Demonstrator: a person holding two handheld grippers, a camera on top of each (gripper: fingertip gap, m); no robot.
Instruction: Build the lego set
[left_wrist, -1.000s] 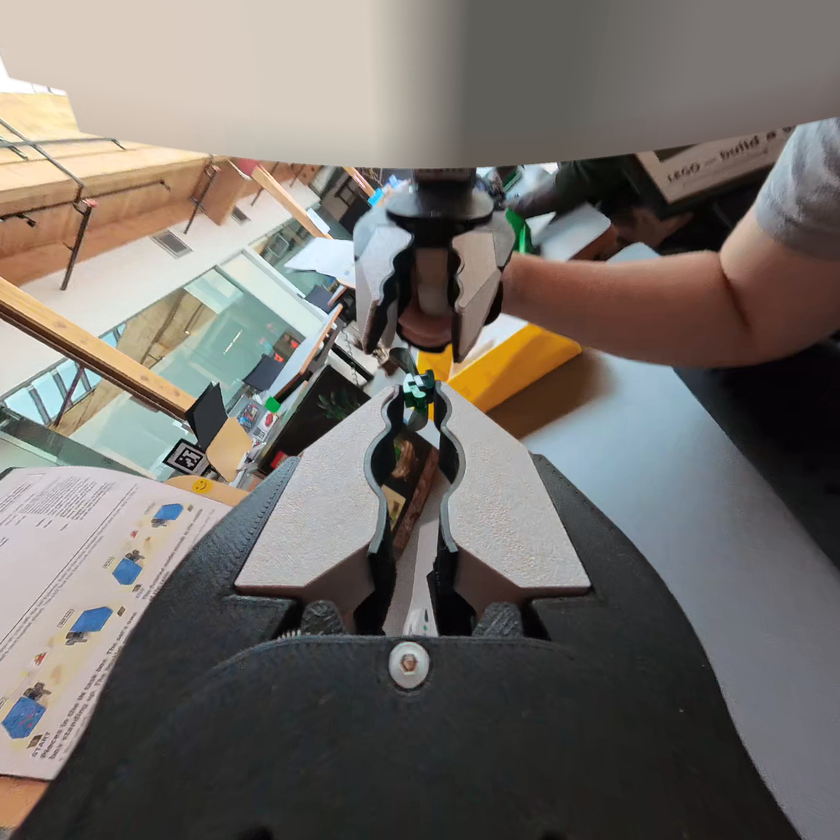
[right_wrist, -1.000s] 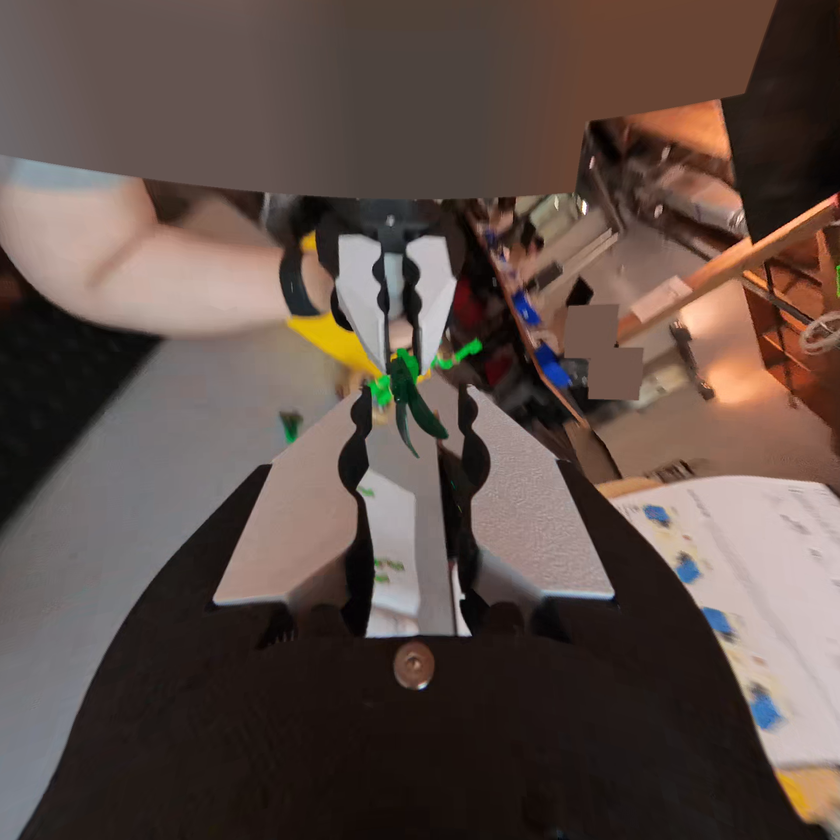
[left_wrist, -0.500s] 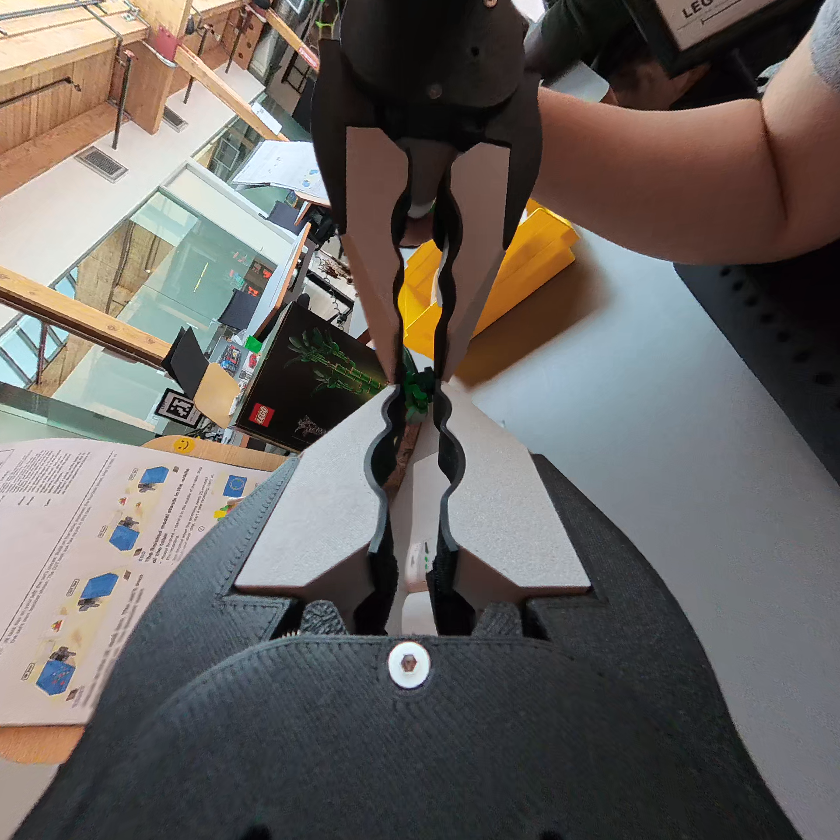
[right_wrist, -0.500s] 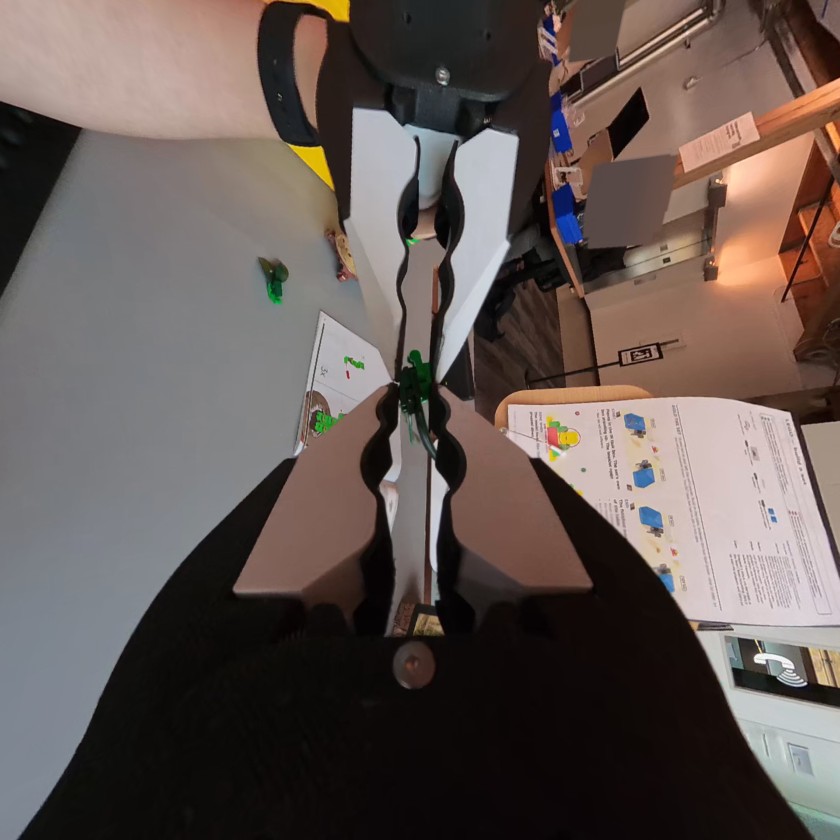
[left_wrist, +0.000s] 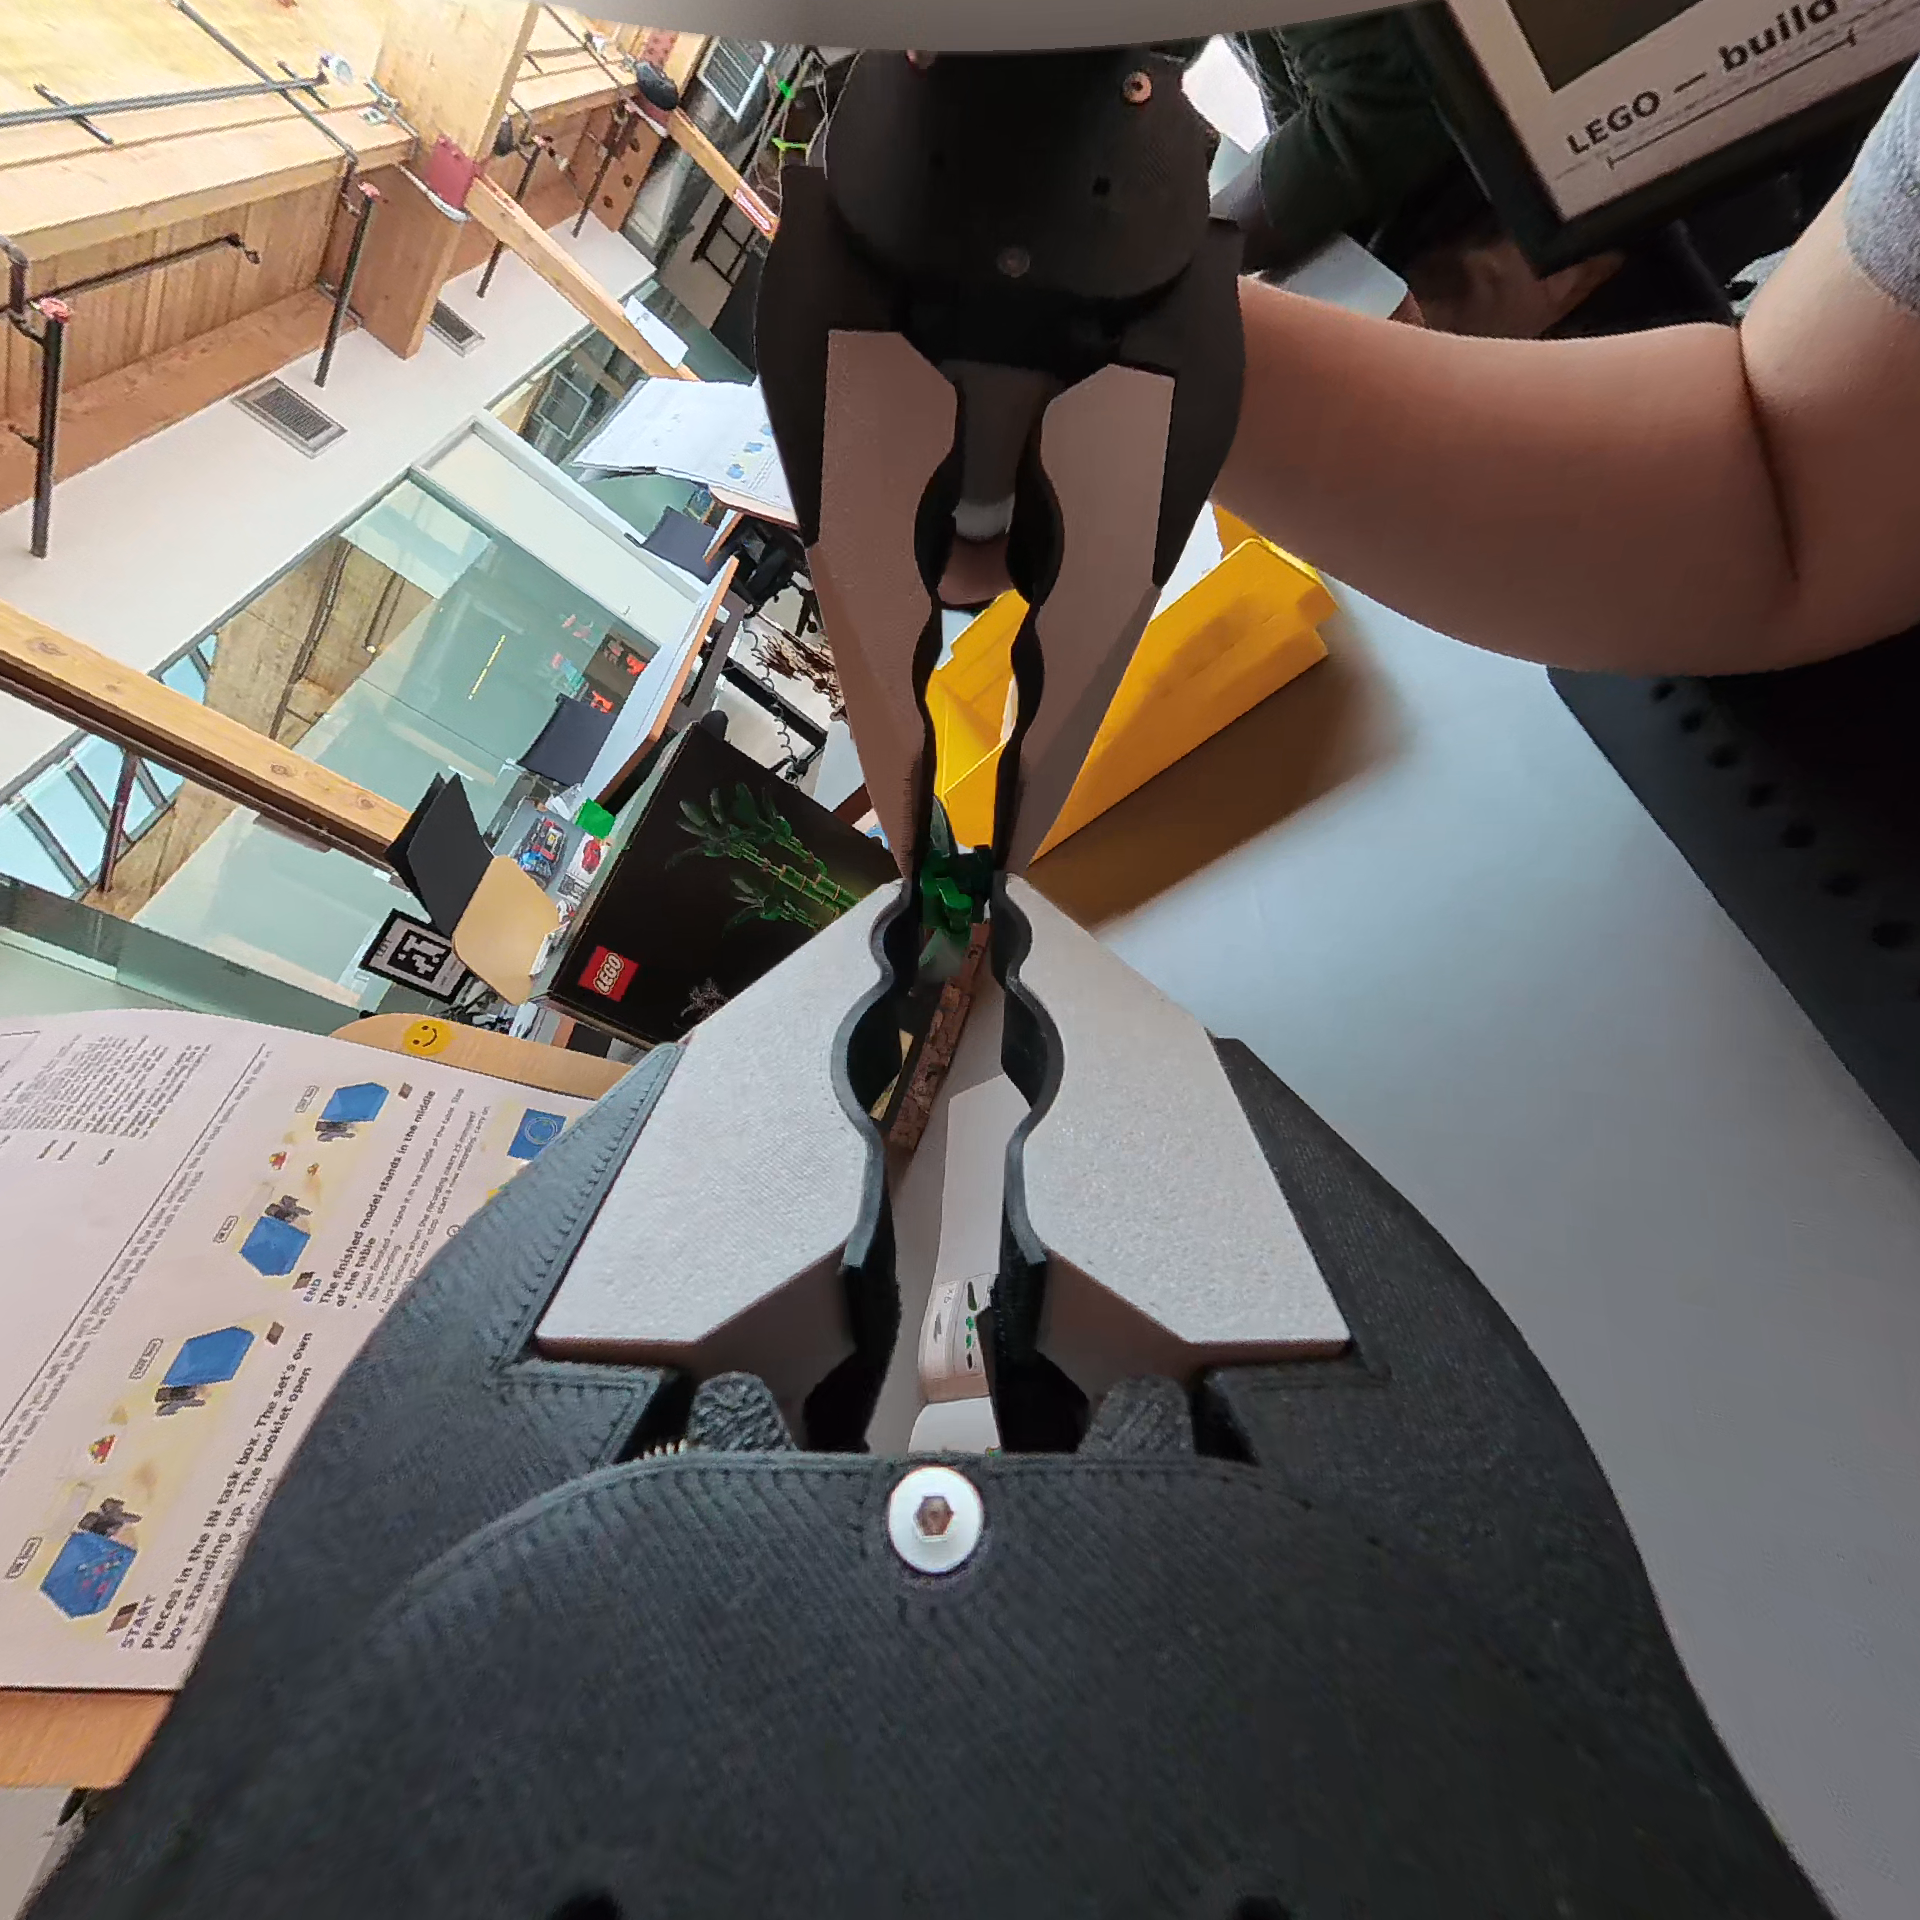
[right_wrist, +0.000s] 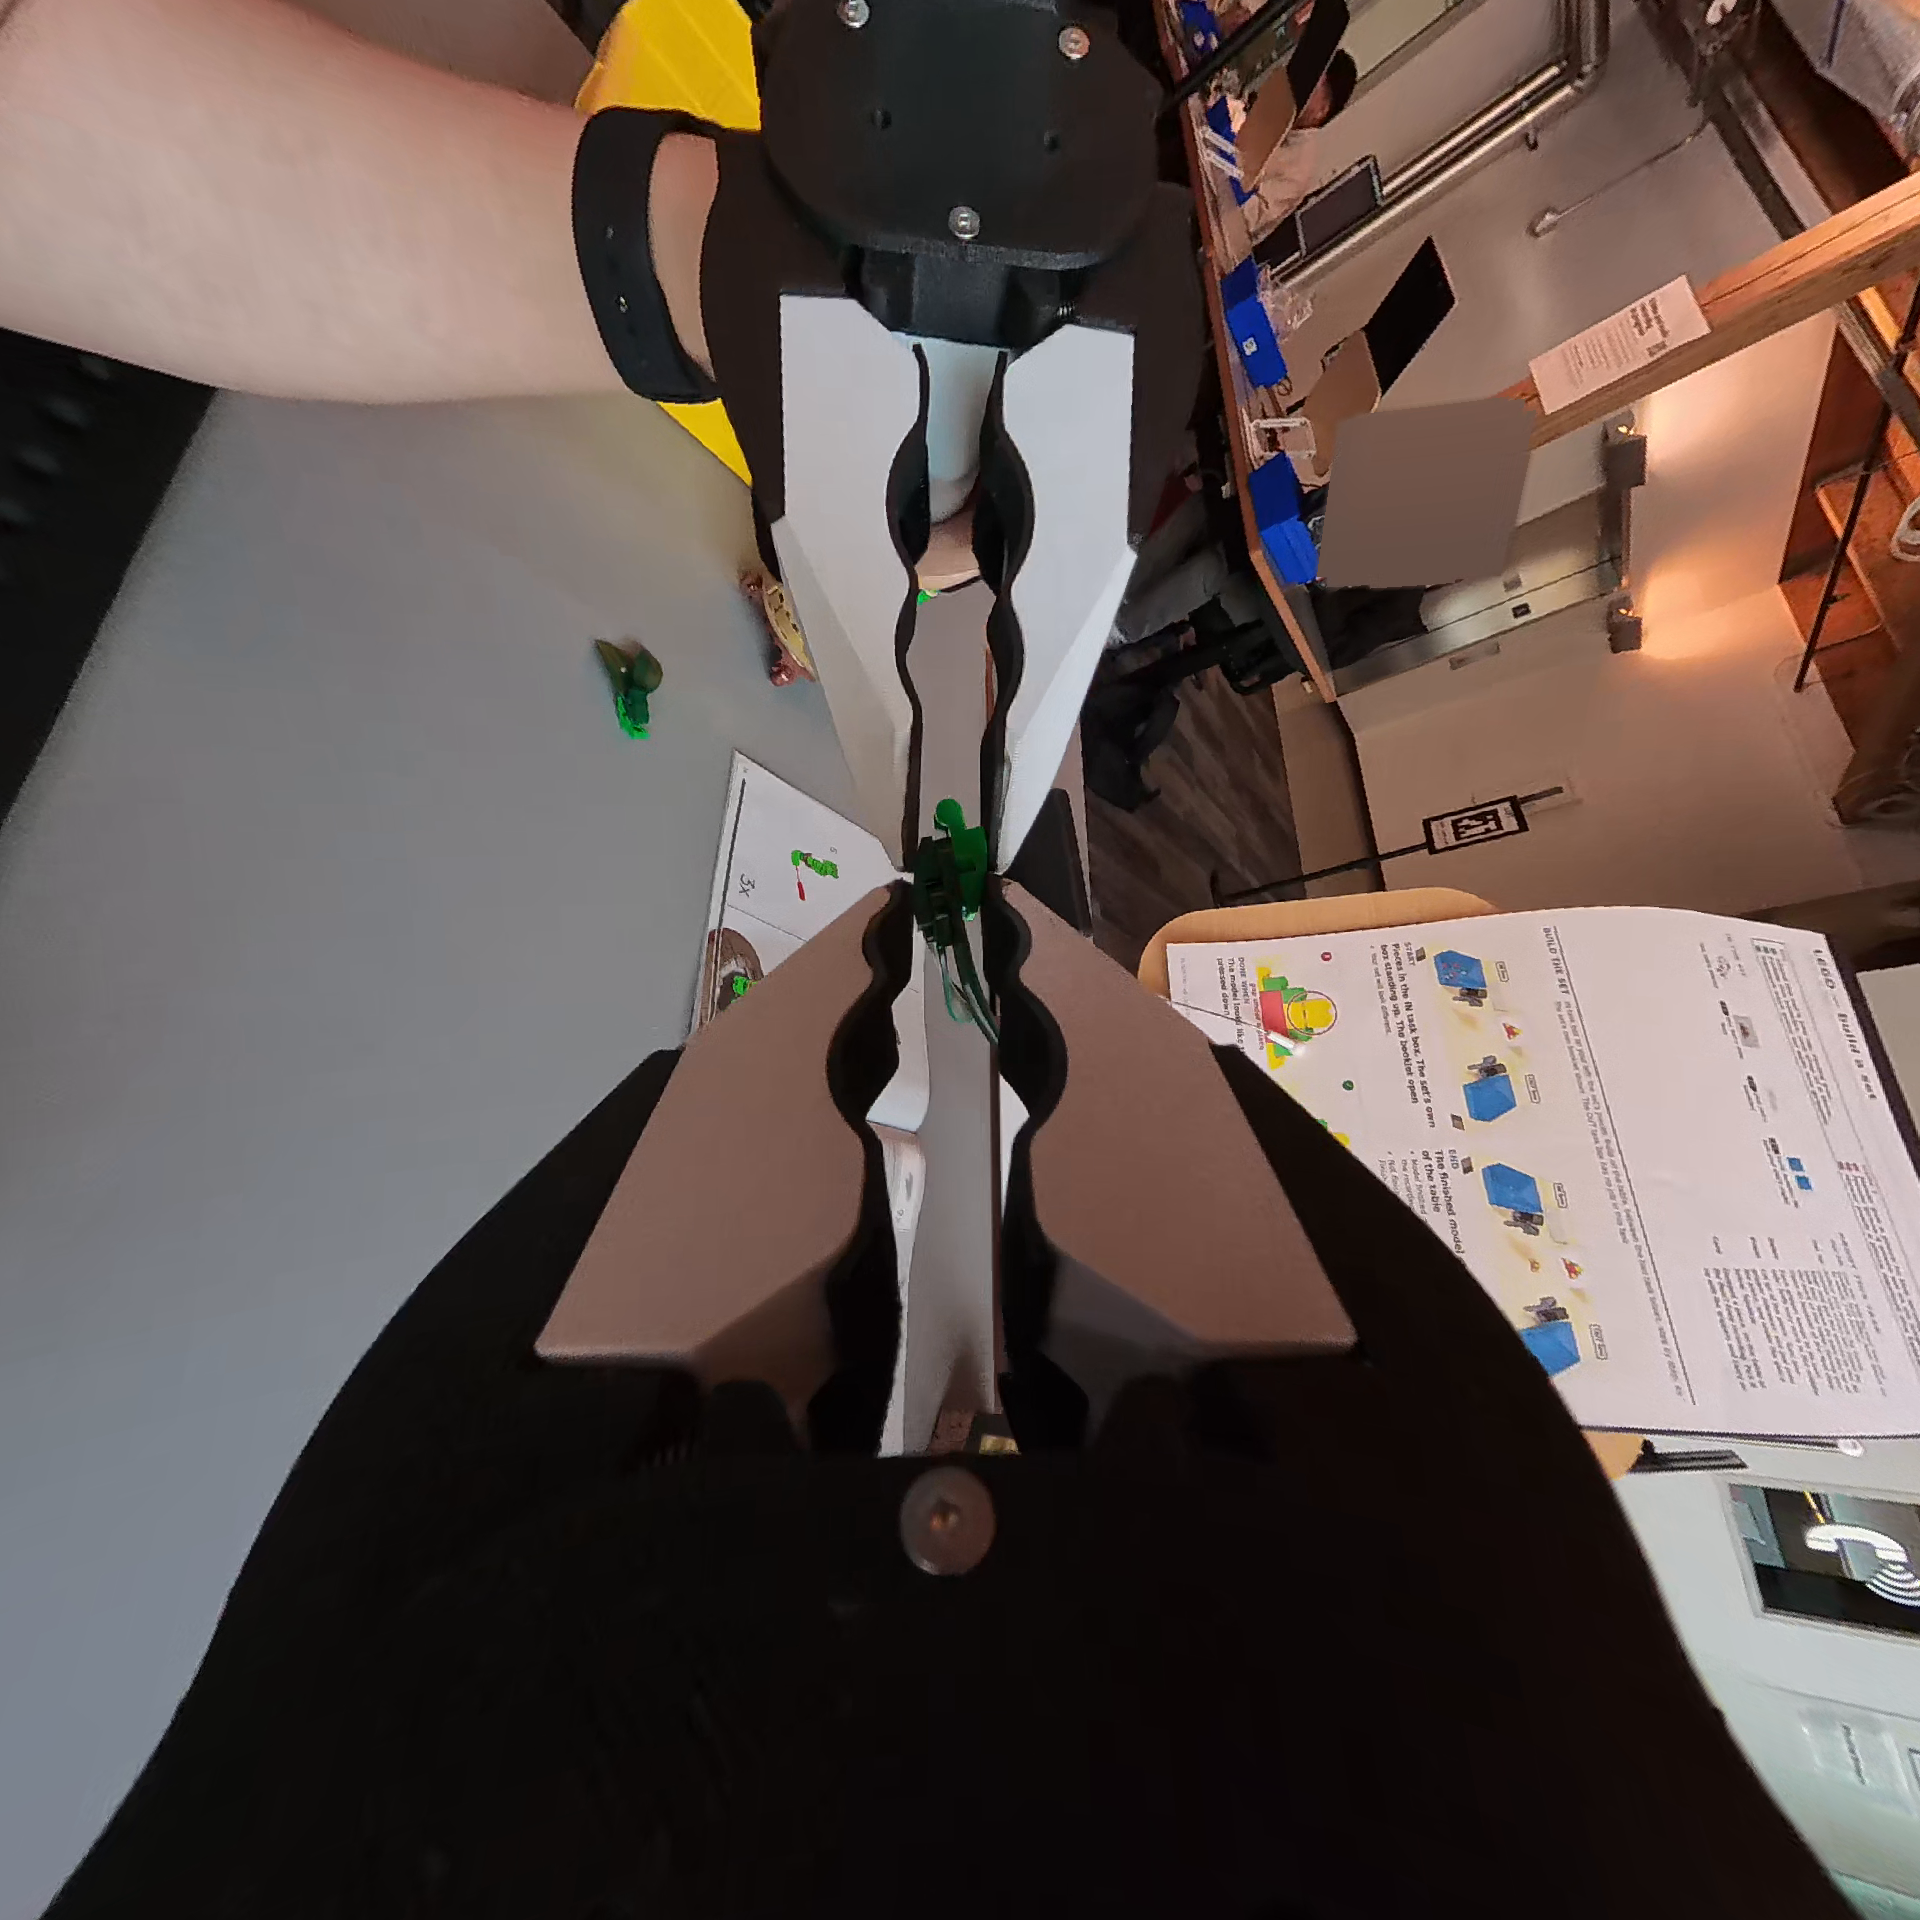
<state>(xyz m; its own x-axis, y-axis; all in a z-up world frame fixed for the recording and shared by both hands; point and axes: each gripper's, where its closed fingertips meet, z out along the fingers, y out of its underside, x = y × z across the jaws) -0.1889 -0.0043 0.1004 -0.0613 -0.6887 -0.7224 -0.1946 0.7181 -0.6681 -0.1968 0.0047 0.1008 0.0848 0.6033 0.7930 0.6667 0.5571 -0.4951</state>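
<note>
L gripper (left_wrist: 948, 902) and R gripper (right_wrist: 948, 883) meet tip to tip above the grey table (left_wrist: 1455, 1039), both nearly closed, each pinching part of the small green lego piece cluster (right_wrist: 951, 868) w/ dark leaves hanging toward the R gripper. Instruction booklet (right_wrist: 790, 883) lies on the table just below the tips; loose green piece (right_wrist: 629, 681) farther left. Yellow bin (left_wrist: 1195, 675) and black set box (left_wrist: 717, 883) sit at the far edge.
</note>
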